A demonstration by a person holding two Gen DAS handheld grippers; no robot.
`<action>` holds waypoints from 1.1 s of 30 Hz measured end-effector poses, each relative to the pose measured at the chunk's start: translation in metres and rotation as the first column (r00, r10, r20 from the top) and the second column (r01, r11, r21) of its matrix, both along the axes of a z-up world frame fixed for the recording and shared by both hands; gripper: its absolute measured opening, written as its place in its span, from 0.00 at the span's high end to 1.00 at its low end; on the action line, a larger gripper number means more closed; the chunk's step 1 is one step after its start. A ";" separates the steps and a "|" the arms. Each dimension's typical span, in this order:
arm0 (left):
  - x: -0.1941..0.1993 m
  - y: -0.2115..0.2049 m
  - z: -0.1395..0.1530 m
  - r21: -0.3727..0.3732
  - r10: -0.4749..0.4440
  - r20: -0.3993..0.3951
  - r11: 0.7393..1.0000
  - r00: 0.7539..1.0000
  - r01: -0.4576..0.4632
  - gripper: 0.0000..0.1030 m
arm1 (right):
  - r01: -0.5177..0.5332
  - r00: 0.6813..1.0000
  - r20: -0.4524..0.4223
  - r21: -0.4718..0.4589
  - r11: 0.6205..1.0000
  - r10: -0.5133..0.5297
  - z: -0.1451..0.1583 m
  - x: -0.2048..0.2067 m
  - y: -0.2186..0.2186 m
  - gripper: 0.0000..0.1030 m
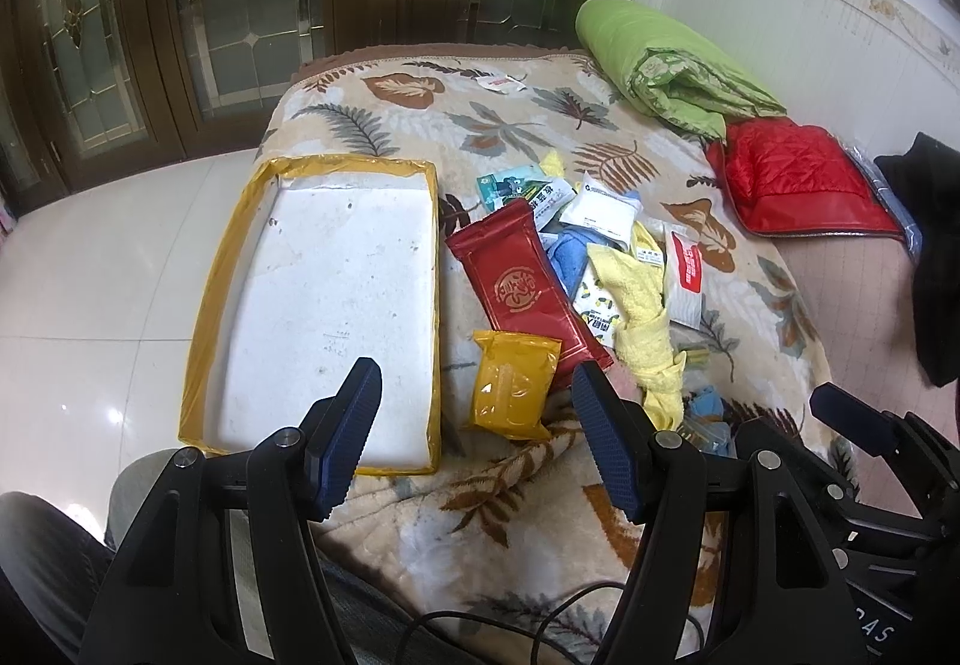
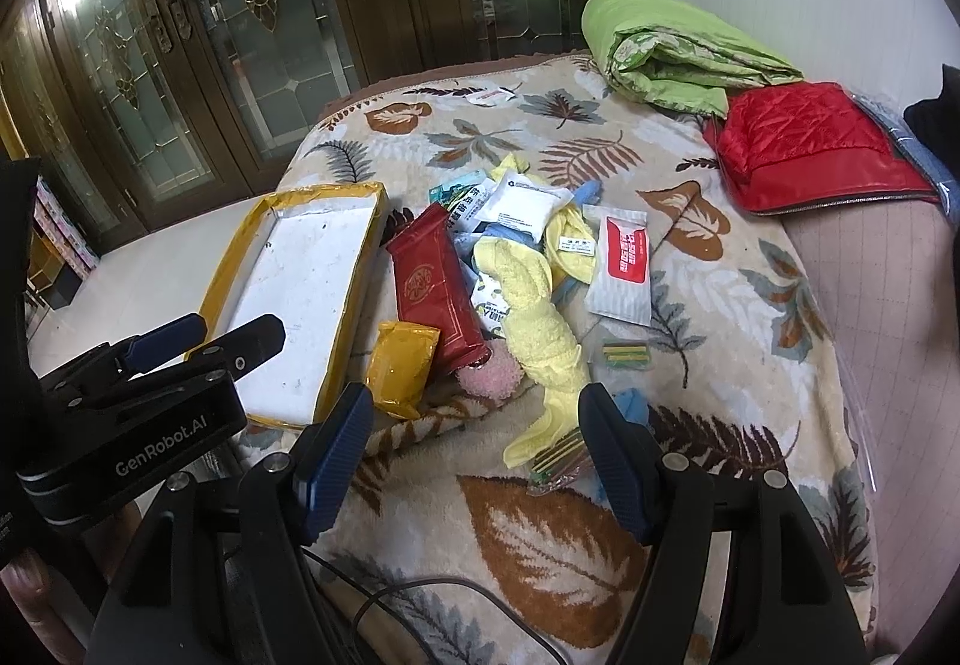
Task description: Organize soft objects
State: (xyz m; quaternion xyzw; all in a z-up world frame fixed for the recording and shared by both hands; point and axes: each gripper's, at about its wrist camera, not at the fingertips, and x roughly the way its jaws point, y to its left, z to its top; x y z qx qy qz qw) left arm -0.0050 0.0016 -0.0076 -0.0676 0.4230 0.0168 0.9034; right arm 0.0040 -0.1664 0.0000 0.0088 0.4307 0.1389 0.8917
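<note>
- The left gripper [image 1: 474, 425] hangs over the near edge of the bed, jaws spread wide and holding nothing; its fingers frame the yellow packet [image 1: 511, 385].
- The right gripper [image 2: 474, 443] is likewise wide open and empty, above the leaf-patterned blanket [image 2: 600, 539], with the tail of the yellow towel [image 2: 540, 329] between its fingertips.
- A shallow foam tray with yellow-taped rim [image 1: 225, 284] lies on the bed's left edge, just beside the pile.
- The yellow packet sits just right of the tray, touching the lower end of the long red packet [image 1: 528, 284].
- Right of the red packet lies a heap: the yellow towel, a blue cloth [image 1: 564, 254], a white sachet [image 1: 603, 212] and a red-and-white sachet [image 1: 684, 272].
- A pink fluffy item [image 2: 489, 374] shows under the red packet's lower end.
- At the far end rest a folded green quilt [image 1: 666, 65] and a red quilted cushion [image 1: 792, 179], touching each other.
</note>
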 end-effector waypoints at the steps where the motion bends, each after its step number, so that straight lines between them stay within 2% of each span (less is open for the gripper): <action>1: -0.001 0.000 0.000 0.000 0.000 0.000 1.000 1.000 0.000 0.35 | 0.000 1.000 0.000 0.002 1.000 0.000 0.000 0.000 0.000 0.31; 33: -0.002 -0.002 -0.001 -0.003 -0.001 -0.005 1.000 1.000 0.001 0.35 | -0.002 1.000 -0.002 0.001 1.000 0.002 0.000 0.000 0.001 0.31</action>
